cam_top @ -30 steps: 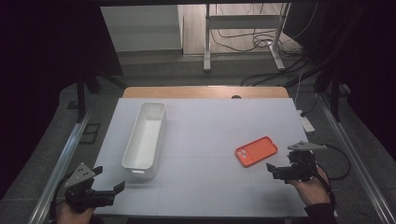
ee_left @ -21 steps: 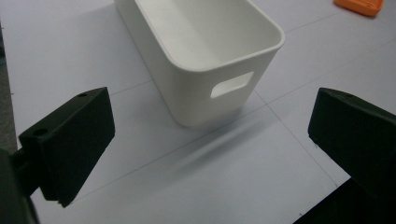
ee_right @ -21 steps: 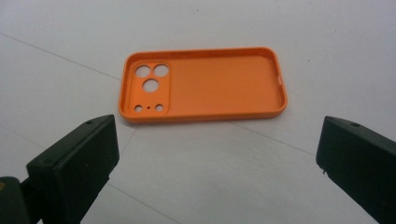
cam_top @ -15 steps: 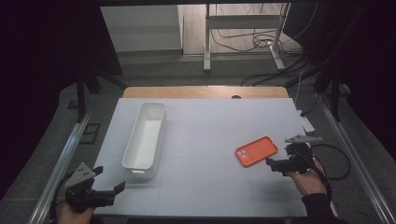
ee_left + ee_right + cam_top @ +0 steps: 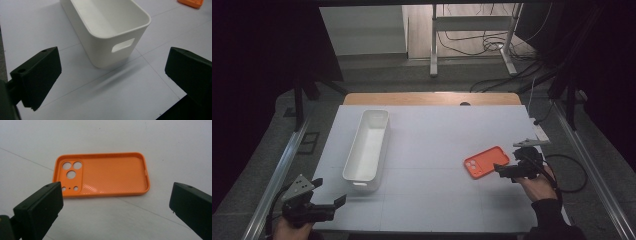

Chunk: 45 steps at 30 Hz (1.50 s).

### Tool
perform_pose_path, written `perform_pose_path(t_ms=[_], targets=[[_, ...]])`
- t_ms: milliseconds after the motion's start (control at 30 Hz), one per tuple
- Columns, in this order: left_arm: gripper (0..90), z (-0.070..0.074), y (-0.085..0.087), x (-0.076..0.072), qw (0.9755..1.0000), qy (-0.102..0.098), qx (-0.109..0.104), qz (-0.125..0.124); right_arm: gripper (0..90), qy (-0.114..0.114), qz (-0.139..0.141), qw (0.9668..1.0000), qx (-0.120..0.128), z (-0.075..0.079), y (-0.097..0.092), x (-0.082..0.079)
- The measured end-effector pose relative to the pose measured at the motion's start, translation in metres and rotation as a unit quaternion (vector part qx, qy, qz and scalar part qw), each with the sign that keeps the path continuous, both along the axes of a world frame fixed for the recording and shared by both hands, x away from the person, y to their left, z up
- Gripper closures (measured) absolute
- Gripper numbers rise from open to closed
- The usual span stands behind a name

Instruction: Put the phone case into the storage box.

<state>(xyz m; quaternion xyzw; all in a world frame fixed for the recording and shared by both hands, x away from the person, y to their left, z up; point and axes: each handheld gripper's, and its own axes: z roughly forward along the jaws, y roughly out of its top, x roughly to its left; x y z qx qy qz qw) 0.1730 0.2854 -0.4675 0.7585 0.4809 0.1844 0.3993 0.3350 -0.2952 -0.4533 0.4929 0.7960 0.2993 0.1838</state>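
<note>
The orange phone case point(image 5: 101, 175) lies flat on the white desk point(image 5: 437, 150), inner side up, its camera cut-outs at the left end as the right gripper view shows it. In the high view the case point(image 5: 486, 162) sits well to the right of the white bin point(image 5: 367, 144), with open desk between them.

The right gripper point(image 5: 507, 171) hangs just beside the case, on the side away from the bin and a little nearer the person, its jaws wide apart and holding nothing. From the right gripper view the case lies straight ahead of the jaws and slightly beyond them, with its long axis running across the gap from one jaw to the other. That gap looks wider than the case is long, so the likely next move is a short advance forward and down until the jaws straddle it. A grip across the short sides, which would ask for a turn of the hand, may hold a thin, flexible shell more surely than squeezing it end to end.

The left gripper point(image 5: 329, 204) rests near the bin's near end, jaws also apart and empty, facing the handle slot point(image 5: 123, 45) in the bin's end wall. It is far from the case, so the right hand point(image 5: 539, 185) is clearly the nearer one.
</note>
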Motion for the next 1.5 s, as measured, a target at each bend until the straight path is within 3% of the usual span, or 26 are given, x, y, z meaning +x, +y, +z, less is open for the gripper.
perform_pose_path(t_ms=[567,1333,1500], targets=[[1.4,0.000,0.000,0.000,1.0000,0.001,-0.001,-0.002,0.0,-0.005,0.006,0.9999,-0.008,-0.002,0.006,0.023],[1.5,0.000,0.000,0.001,1.0000,0.002,0.000,-0.004,0.0,0.012,-0.011,0.9996,-0.023,-0.005,0.013,0.052],[1.6,0.000,0.000,0.001,1.0000,0.002,0.001,-0.005,0.0,0.026,-0.014,0.9996,-0.005,-0.005,0.012,0.055]])
